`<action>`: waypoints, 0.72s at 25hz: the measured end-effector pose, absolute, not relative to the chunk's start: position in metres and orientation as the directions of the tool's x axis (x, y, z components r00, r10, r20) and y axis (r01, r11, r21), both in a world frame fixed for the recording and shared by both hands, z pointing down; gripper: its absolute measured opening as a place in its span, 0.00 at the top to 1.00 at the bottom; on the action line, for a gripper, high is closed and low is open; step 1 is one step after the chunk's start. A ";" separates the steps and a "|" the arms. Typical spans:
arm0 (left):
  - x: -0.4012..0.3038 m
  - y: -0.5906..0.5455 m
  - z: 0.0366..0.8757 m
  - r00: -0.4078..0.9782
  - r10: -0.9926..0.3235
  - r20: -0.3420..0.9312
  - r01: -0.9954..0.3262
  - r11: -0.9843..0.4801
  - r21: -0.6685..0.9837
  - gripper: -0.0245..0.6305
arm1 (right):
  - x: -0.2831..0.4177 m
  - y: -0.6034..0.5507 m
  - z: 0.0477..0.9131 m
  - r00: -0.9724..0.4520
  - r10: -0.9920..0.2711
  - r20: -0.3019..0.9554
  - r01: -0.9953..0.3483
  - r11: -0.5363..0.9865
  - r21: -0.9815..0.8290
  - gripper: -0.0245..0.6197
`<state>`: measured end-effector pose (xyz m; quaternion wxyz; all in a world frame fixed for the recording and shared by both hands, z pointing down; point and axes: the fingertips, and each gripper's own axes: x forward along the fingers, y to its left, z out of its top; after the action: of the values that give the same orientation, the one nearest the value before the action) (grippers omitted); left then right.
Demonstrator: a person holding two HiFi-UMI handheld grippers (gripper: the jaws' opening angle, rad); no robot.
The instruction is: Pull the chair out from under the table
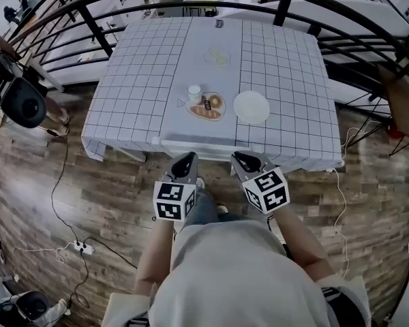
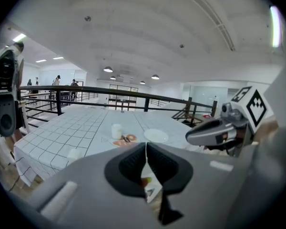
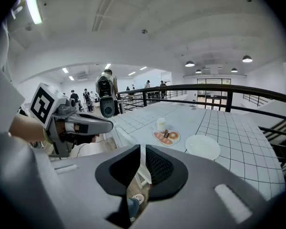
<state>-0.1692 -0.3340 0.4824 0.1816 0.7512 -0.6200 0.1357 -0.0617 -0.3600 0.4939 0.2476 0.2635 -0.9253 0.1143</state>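
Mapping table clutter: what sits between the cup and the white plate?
A pastry dish lies between the cup and the plate; the head view shows it best.

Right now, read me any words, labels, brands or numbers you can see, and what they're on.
None readable.
Left marker cube, right marker cube: black-and-white square patterns, no letters.
Dark tag by the white cup: too small to read.
Dark patch at the tablecloth's far edge: too small to read.

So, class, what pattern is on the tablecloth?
A thin dark grid on the white fabric tablecloth; clearest in the head view.
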 end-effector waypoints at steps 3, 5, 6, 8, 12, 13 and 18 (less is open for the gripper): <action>-0.167 -0.343 0.492 0.231 -0.854 0.466 -0.972 -0.221 0.077 0.91 | -0.061 -0.368 0.500 -0.726 -0.421 0.544 -0.534 0.843 -0.059 0.89; -0.169 -0.348 0.498 0.245 -0.837 0.489 -0.966 -0.251 0.054 0.89 | -0.063 -0.372 0.503 -0.722 -0.413 0.555 -0.524 0.851 -0.047 0.88; -0.170 -0.351 0.501 0.252 -0.828 0.501 -0.963 -0.266 0.045 0.88 | -0.064 -0.375 0.505 -0.721 -0.406 0.562 -0.517 0.855 -0.045 0.88; -0.173 -0.358 0.507 0.268 -0.807 0.526 -0.955 -0.295 0.034 0.84 | -0.068 -0.379 0.507 -0.719 -0.386 0.578 -0.496 0.867 -0.038 0.85; -0.176 -0.369 0.514 0.300 -0.758 0.580 -0.932 -0.364 0.006 0.78 | -0.077 -0.384 0.510 -0.714 -0.333 0.615 -0.441 0.897 -0.026 0.80; -0.175 -0.371 0.516 0.310 -0.744 0.592 -0.922 -0.386 -0.002 0.77 | -0.080 -0.385 0.511 -0.714 -0.321 0.623 -0.427 0.904 -0.023 0.79; -0.168 -0.382 0.526 0.361 -0.661 0.658 -0.857 -0.513 -0.044 0.69 | -0.091 -0.391 0.515 -0.705 -0.260 0.660 -0.358 0.934 -0.015 0.77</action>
<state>-0.1684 -0.3821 0.5257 0.1556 0.8102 -0.4685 0.3162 -0.0907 -0.3906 0.5146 0.3454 0.1678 -0.9206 0.0708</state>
